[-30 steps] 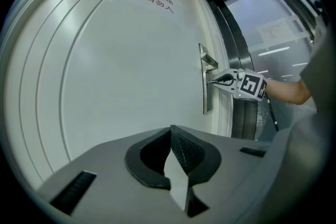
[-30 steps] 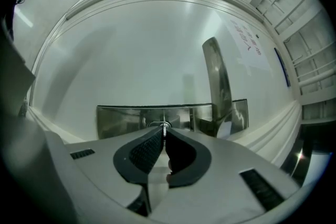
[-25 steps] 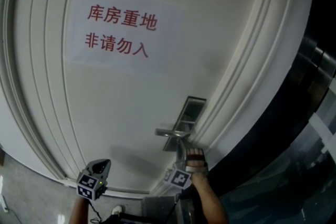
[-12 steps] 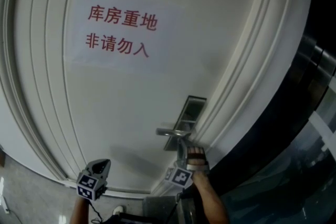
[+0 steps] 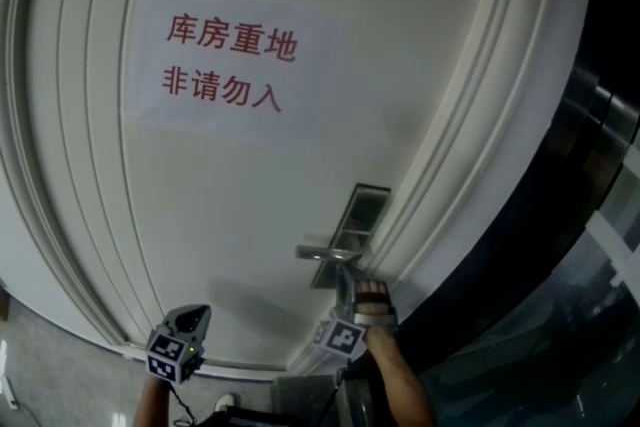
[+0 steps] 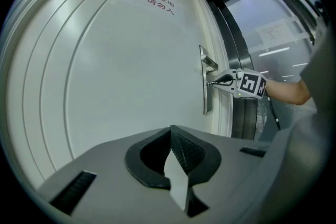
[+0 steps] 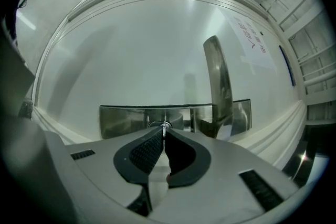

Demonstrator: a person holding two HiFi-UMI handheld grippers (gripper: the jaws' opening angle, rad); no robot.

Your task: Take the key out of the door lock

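We pinch the key (image 7: 165, 126), which sticks straight out of the lock (image 7: 123, 120), in the right tongs (image 7: 164, 135), which have just been closing along its axis; the left tongs (image 6: 171, 132) are shut, empty and farther off.

This is a corridor in an office-like building. The white door (image 5: 250, 215) bears a red-lettered storeroom notice (image 5: 232, 63), with a glass partition (image 6: 273, 34) beside it.

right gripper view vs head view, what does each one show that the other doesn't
Right gripper view only: the key pinched by the right gripper, whose jaws have just been closing, at the lock plate. Head view only: the hand holding that gripper and its marker cube; the key is hidden. Both: the door, the lever handle and the red-lettered sign.
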